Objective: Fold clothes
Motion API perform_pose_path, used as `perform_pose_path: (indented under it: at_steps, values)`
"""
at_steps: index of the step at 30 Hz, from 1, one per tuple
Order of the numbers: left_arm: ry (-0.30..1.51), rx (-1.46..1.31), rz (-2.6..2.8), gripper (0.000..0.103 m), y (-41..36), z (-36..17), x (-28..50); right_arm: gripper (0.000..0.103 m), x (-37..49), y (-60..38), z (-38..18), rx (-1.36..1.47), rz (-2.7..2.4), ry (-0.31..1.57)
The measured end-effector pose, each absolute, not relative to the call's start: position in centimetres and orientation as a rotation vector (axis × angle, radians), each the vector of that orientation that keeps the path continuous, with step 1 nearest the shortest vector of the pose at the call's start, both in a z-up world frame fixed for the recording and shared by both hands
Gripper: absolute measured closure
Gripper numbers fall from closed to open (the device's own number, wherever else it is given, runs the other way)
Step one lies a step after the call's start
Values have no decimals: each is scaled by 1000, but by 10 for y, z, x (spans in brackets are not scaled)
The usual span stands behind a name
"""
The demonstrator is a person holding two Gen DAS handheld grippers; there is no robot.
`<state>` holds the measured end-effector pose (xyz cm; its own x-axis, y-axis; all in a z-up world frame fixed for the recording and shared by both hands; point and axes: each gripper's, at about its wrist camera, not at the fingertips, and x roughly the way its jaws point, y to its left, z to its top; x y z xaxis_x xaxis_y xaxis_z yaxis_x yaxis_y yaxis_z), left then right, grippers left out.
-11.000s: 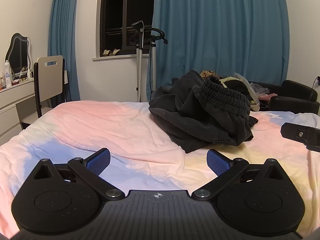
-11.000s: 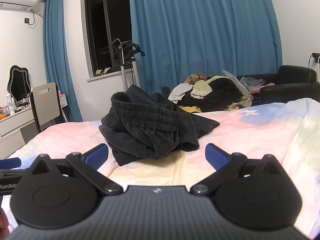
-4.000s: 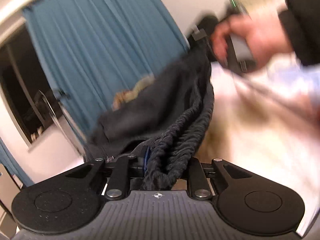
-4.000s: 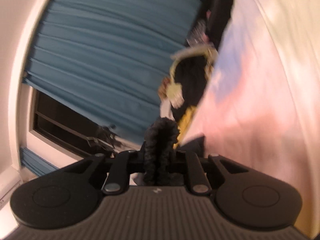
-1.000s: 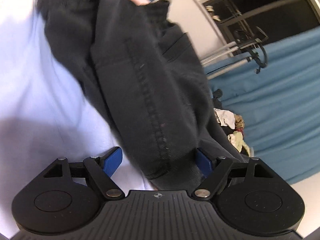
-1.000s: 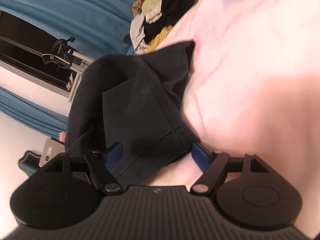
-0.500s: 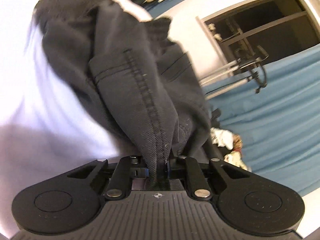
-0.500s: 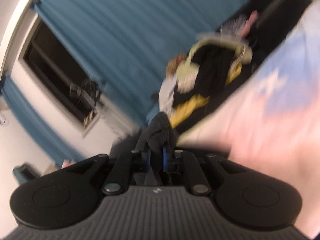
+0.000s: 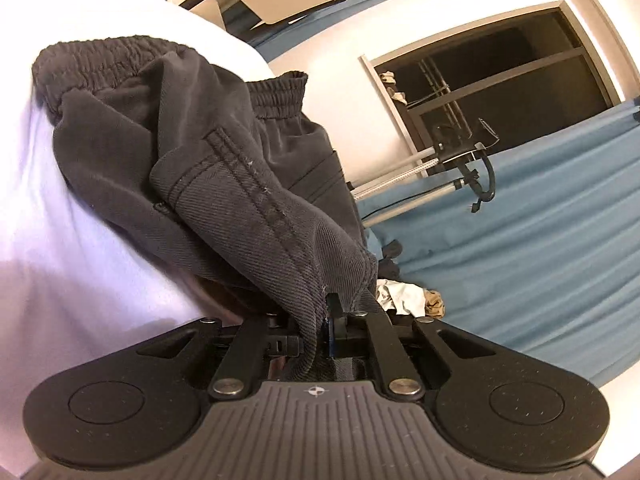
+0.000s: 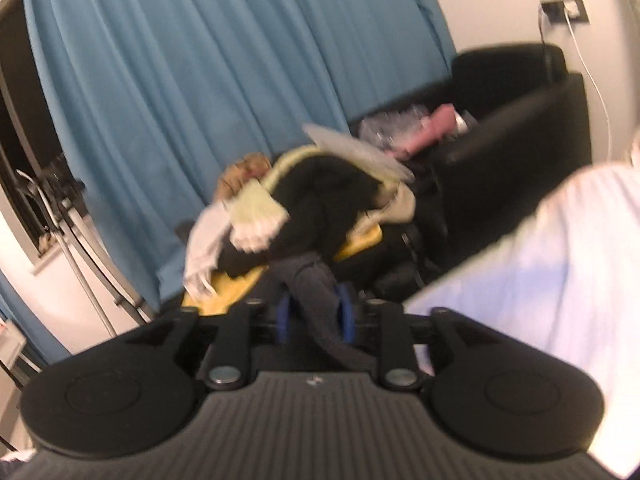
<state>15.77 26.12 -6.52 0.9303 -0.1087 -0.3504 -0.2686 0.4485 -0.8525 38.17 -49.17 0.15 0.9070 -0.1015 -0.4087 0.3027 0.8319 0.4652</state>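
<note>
The left gripper [image 9: 320,334] is clamped narrow on the stitched hem of the dark charcoal shorts with an elastic waistband [image 9: 224,168]; a second ago its blue pads stood wide on either side of that hem, so the pinch is new. From the jaws the cloth runs up and left across the frame to the gathered waistband in the upper left, draped over the pale pastel bedsheet [image 9: 80,264].

The right gripper [image 10: 316,316] has a twist of the same dark fabric between its blue pads [image 10: 347,316]. Its jaws are opening after a brief tight close, and the cloth still sits between them, so the grip looks loose and may slip. Its view has swung from the bed up to the teal curtain [image 10: 200,80], with the heap of mixed clothes on the black armchair [image 10: 312,204] at the centre.

Both leg ends now appear caught, so lifting and laying the shorts flat seems next, provided the right hold lasts.
</note>
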Motion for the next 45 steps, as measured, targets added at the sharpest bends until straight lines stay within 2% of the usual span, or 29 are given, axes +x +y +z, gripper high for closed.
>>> perform_pose_path:
  at_steps: [2,4,6,8,9,11,14,18,21,26,27,29,30,31,32,33,35,38,45]
  values:
    - [388,-1100,102,91,260,-65,157,50,368,-479,-13,551,-171,369]
    - [393,-1089,107,90,259,-65,156,41,344,-460,-21,523,-146,340]
    - [398,-1094,108,87,257,-66,157,39,308,-437,-26,514,-107,300]
    - [407,-1093,114,76,256,-67,156,38,272,-414,-35,554,-44,298]
    - [416,-1090,113,72,255,-67,156,38,254,-404,-42,586,-6,312]
    - [428,-1085,97,56,252,-66,153,38,230,-384,-56,623,64,390]
    - [442,-1070,96,54,244,-65,147,38,219,-352,-74,607,173,575]
    - [479,-1055,99,53,237,-66,144,39,221,-284,-89,239,319,736]
    - [505,-1066,103,53,237,-70,142,39,223,-258,-105,54,326,701]
    - [536,-1083,98,53,235,-82,147,40,243,-250,-119,40,280,539]
    - [531,-1082,99,53,234,-85,148,41,252,-251,-122,22,268,541]
    - [533,-1102,100,51,232,-93,149,64,262,-255,-126,21,254,531]
    - [534,-1124,101,51,231,-97,150,72,263,-257,-127,34,254,521]
    - [532,-1137,109,53,231,-99,149,92,263,-258,-125,51,265,506]
    - [527,-1143,120,65,232,-100,148,92,261,-259,-118,60,263,484]
    - [523,-1149,132,68,232,-100,147,93,258,-259,-109,76,255,453]
    - [506,-1110,137,84,230,-95,145,93,255,-268,-83,164,241,399]
    - [460,-1044,124,91,224,-83,140,94,238,-284,-48,291,216,330]
    - [259,-1063,55,93,233,-49,106,94,172,-330,37,457,110,65]
